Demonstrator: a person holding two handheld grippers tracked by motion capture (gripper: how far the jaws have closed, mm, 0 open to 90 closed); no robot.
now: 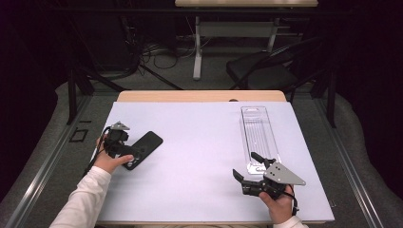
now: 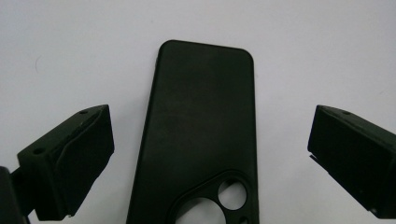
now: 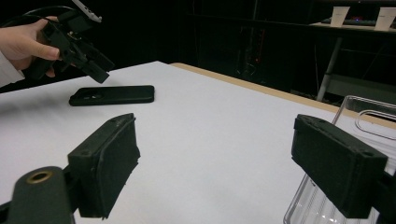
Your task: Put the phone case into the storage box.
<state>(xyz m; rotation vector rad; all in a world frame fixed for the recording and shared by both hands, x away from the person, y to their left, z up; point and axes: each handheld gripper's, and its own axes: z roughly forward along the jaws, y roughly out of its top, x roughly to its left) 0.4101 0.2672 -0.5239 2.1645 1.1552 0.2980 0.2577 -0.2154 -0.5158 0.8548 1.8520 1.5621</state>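
As the left gripper point(image 1: 127, 151) hovers with jaws apart over the black phone case point(image 2: 198, 135), it should straddle both long edges squarely before closing, while the right gripper point(image 1: 249, 172) waits spread wide beside the clear tray point(image 1: 259, 135).

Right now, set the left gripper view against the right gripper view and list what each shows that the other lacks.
Left gripper view: the phone case from straight above, its camera cutouts open near the bottom edge, with the left gripper open, one jaw on either side of it.

Right gripper view: the clear plastic tray at far right, the tan table edge, the person's left hand, and the open right gripper.

Both: the black case lying flat on the white table surface.
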